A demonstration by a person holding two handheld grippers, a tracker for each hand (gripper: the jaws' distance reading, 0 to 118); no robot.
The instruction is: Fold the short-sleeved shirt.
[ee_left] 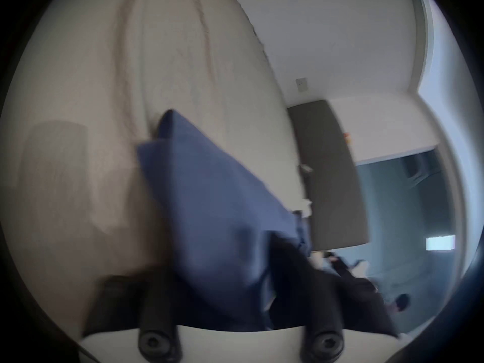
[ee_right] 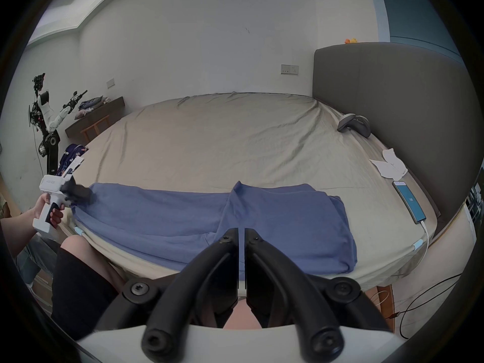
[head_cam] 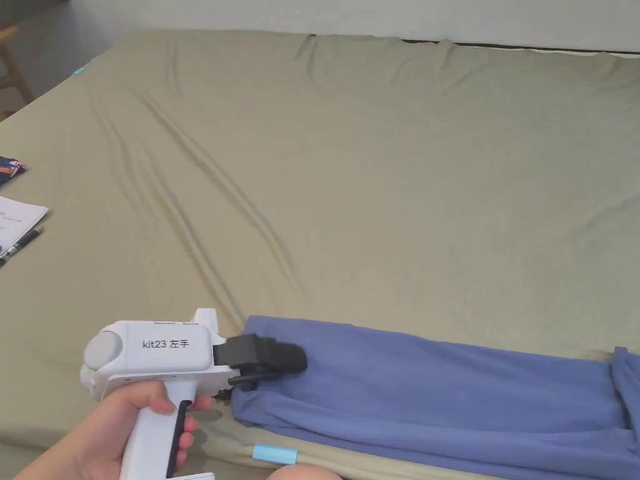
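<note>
Blue shirt [head_cam: 437, 400] was laid in a long folded band along the near edge of the bed [head_cam: 375, 156], one end doubled over toward the headboard [ee_right: 392, 85] side. Left gripper [head_cam: 275, 362] was seen at the shirt's other end, jaws closed on the cloth edge; cloth was bunched between them in the left gripper view. Right gripper [ee_right: 241, 233] was held off the near edge, jaws nearly together, nothing gripped. Phone [ee_right: 408, 201] was noted beyond, by the headboard edge. Papers and pen [head_cam: 19, 237] were noted at the opposite edge.
</note>
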